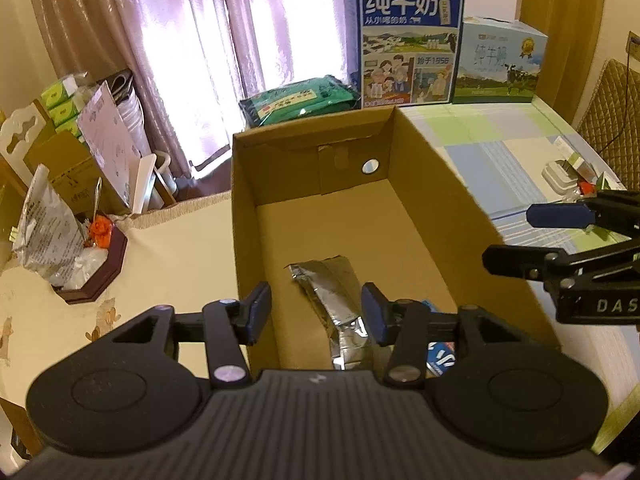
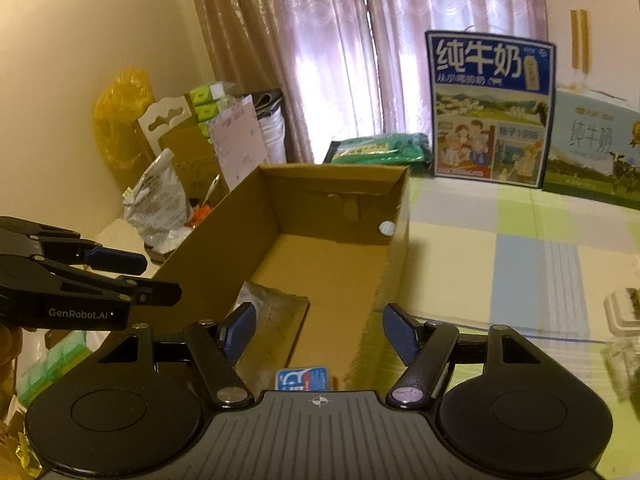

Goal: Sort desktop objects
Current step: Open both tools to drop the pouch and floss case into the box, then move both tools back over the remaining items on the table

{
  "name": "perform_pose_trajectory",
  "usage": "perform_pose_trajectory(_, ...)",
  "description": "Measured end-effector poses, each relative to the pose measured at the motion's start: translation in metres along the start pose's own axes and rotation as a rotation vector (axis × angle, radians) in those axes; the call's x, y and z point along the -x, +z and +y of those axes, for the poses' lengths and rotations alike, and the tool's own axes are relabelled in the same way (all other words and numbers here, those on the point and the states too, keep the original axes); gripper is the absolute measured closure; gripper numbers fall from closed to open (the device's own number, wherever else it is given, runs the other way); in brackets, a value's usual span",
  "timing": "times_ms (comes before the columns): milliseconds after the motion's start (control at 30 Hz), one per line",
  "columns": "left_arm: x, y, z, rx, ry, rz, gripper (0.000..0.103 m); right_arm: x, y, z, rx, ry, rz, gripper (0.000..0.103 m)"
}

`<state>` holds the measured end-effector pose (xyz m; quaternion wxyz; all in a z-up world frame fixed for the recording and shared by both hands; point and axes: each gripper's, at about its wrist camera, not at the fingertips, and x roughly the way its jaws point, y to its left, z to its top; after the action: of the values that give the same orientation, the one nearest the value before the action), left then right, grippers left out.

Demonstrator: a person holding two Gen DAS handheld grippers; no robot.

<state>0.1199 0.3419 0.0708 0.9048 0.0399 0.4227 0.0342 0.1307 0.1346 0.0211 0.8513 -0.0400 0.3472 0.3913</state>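
Both sets of jaws stand wide apart and hold nothing: the left gripper (image 1: 316,312) hangs over the near end of the cardboard box (image 1: 416,152) at frame centre, the right gripper (image 2: 320,334) over its near right corner (a stance that suits dropping things in). Below them, on the box floor, lie a silver foil packet (image 1: 340,304) and a small blue packet (image 2: 302,378), apparently already sorted. On the checked tabletop (image 1: 492,148), a few small items (image 1: 568,172) wait at right of frame.
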Motion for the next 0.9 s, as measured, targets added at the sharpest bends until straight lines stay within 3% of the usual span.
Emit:
perform_pose_trajectory(267,0.023,0.007,-0.033,-0.028,-0.009,-0.041,0.036,0.046,-0.004,-0.024,0.006,-0.036,-0.05,0.021)
perform_pose_trajectory(500,0.044,0.011,-0.075,-0.058,-0.053,-0.098,0.013,0.1,-0.022,-0.076,-0.019,-0.106,-0.086,0.002)
perform_pose_trajectory(667,0.055,0.012,-0.124,-0.112,-0.097,-0.14,0.001,0.147,-0.061,-0.128,-0.065,-0.2,-0.088,0.002)
perform_pose_trajectory(900,0.049,0.014,-0.203,-0.167,-0.225,-0.134,0.001,0.199,-0.125,-0.21,-0.197,-0.348,-0.039,0.002)
